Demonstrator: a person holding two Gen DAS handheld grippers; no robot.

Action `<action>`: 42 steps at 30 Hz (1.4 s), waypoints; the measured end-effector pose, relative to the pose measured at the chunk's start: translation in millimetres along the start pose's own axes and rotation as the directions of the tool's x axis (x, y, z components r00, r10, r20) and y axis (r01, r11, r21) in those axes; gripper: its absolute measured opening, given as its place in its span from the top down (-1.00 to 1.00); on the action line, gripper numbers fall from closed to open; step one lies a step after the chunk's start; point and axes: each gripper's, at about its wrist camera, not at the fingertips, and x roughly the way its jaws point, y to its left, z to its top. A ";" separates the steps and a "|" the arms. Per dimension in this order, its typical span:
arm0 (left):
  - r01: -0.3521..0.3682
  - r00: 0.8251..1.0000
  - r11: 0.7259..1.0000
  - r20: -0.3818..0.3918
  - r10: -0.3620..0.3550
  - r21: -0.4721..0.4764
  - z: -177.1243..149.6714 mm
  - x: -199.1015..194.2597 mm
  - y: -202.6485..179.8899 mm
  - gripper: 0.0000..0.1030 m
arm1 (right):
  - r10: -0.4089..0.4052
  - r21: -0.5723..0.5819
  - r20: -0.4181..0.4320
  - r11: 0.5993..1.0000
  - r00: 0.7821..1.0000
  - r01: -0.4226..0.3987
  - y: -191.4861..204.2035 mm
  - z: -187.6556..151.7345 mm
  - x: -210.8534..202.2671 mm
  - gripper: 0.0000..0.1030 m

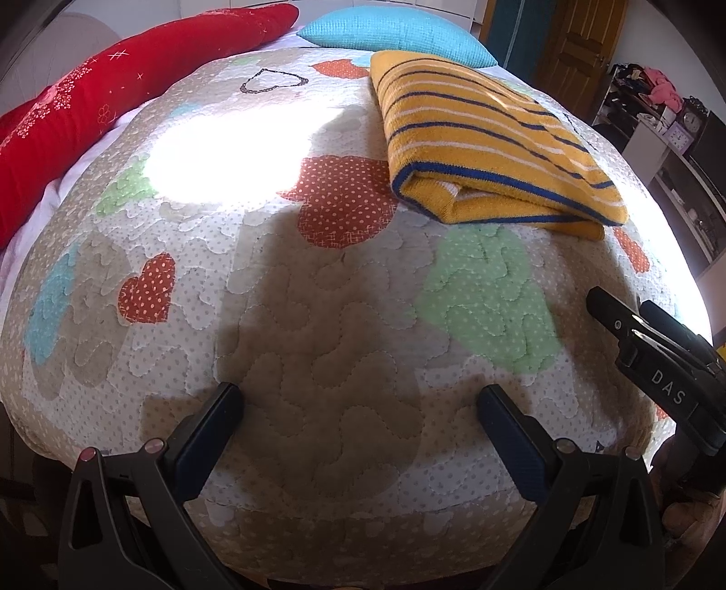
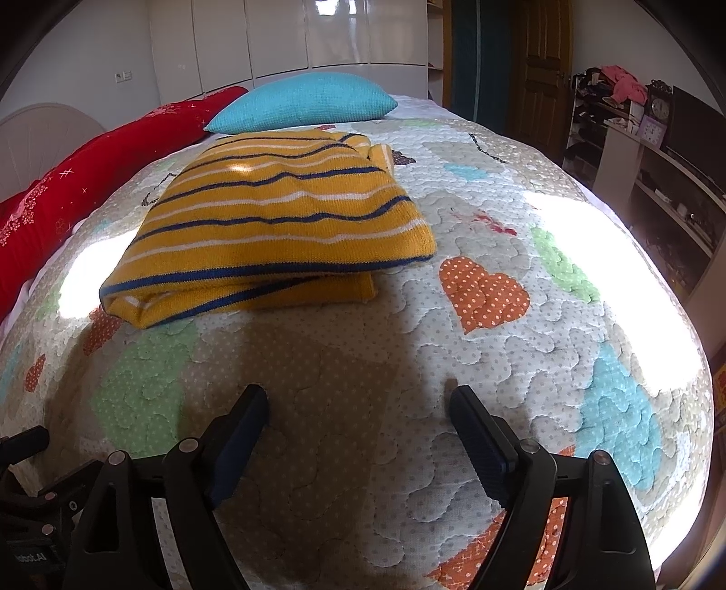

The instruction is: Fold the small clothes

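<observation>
A yellow knitted garment with blue and white stripes lies folded in a flat rectangle on the quilted bedspread. It also shows in the right wrist view, ahead and left of centre. My left gripper is open and empty, low over the quilt, well short of the garment. My right gripper is open and empty too, over bare quilt just in front of the garment. The right gripper's body shows at the right edge of the left wrist view.
A turquoise pillow and a long red pillow lie at the head of the bed. White wardrobes, a wooden door and cluttered shelves stand beyond the bed. Bright sun patches fall on the quilt.
</observation>
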 end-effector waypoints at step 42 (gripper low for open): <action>-0.039 0.998 0.999 0.057 0.037 0.018 -5.3 1.4 -10.3 -1.00 | -0.074 -0.022 0.099 0.997 0.992 0.076 3.5 -16.9 8.7 -0.99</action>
